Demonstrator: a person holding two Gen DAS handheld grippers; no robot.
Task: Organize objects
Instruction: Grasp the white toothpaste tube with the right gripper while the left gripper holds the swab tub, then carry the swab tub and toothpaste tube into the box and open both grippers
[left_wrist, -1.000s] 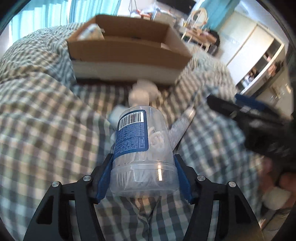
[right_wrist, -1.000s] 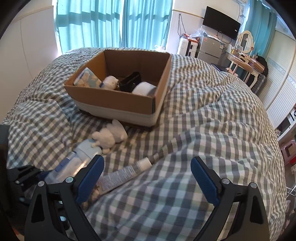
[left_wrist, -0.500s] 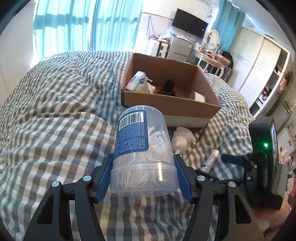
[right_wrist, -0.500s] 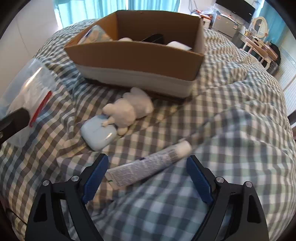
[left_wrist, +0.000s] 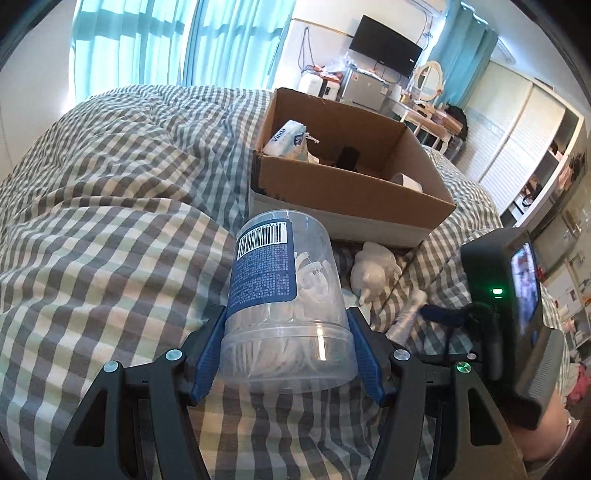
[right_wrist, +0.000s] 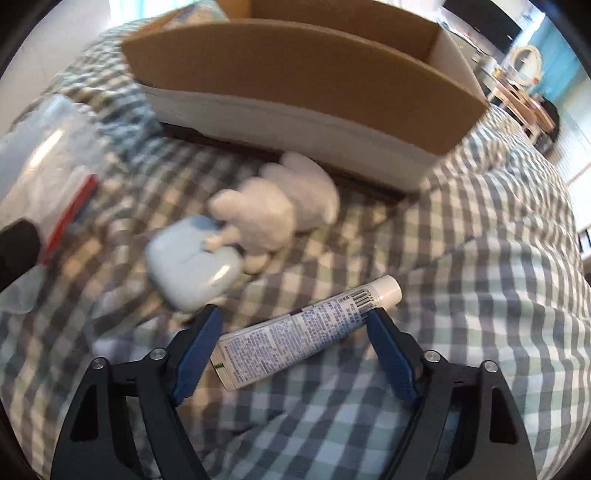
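My left gripper (left_wrist: 286, 343) is shut on a clear plastic jar (left_wrist: 284, 295) with a blue label, held above the checked bedspread, short of the cardboard box (left_wrist: 351, 192). My right gripper (right_wrist: 293, 325) is open, its blue fingers either side of a white tube (right_wrist: 306, 332) lying on the bedspread. A white plush toy (right_wrist: 277, 206) and a pale blue case (right_wrist: 192, 266) lie just beyond the tube, in front of the box (right_wrist: 295, 85). The jar also shows at the left edge of the right wrist view (right_wrist: 40, 158). The plush shows in the left wrist view (left_wrist: 373, 269).
The box holds a tissue pack (left_wrist: 288, 140), a black item (left_wrist: 347, 158) and a white roll (left_wrist: 406, 181). The right gripper's body with its screen (left_wrist: 517, 295) stands at the right of the left wrist view. Curtains, a TV and furniture stand behind the bed.
My left gripper has lifted the jar and swung left, bringing the box interior into view. My right gripper has moved down and forward so its fingers now straddle the tube.
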